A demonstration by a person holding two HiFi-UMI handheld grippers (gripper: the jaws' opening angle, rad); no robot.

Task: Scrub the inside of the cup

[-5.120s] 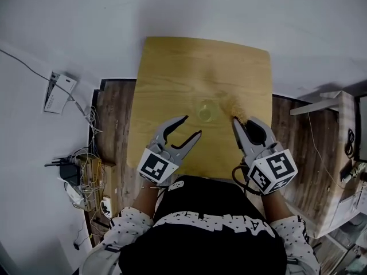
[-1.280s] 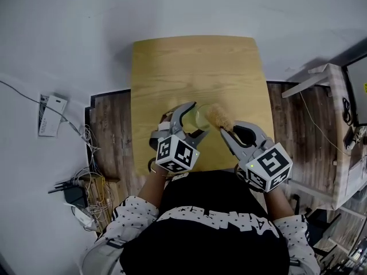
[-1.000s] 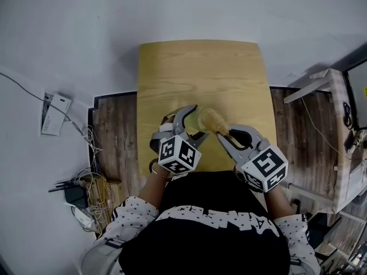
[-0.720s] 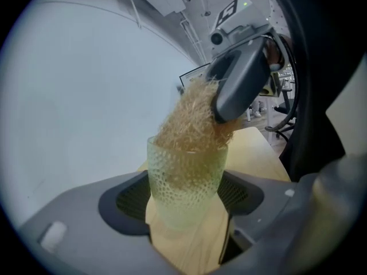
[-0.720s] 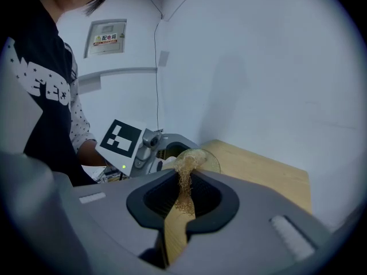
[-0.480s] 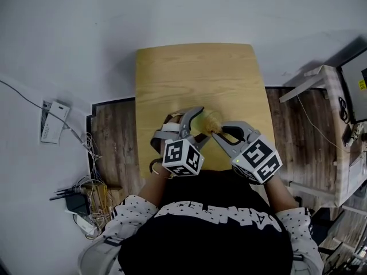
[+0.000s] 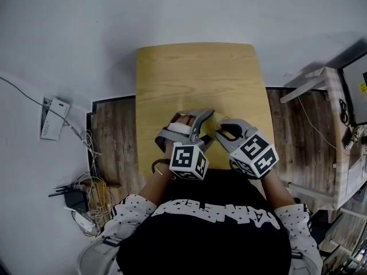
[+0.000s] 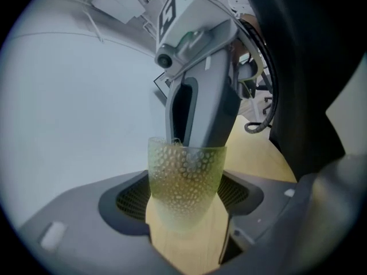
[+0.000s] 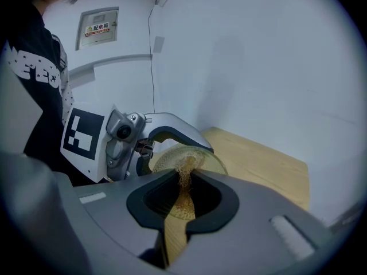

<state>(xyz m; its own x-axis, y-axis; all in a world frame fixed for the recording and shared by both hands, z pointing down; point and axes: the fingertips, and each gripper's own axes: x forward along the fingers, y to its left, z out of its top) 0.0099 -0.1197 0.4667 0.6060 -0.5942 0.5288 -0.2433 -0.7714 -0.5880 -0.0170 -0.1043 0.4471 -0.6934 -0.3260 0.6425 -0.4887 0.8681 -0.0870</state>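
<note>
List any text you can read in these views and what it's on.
"配电箱": sign on the wall, right gripper view; its smaller print is blurred.
White lettering on the person's black shirt: upside down, unreadable.
Yellow label at the head view's right edge: too small.
Marker cubes: patterns only, no words.

Grey left gripper (image 8: 183, 195) and right gripper (image 9: 182, 198) bear marker cubes (image 7: 188, 161); black top (image 7: 212, 245), dotted white sleeves (image 7: 129, 222).

Even soft light, fisheye edges dark and blurred
</note>
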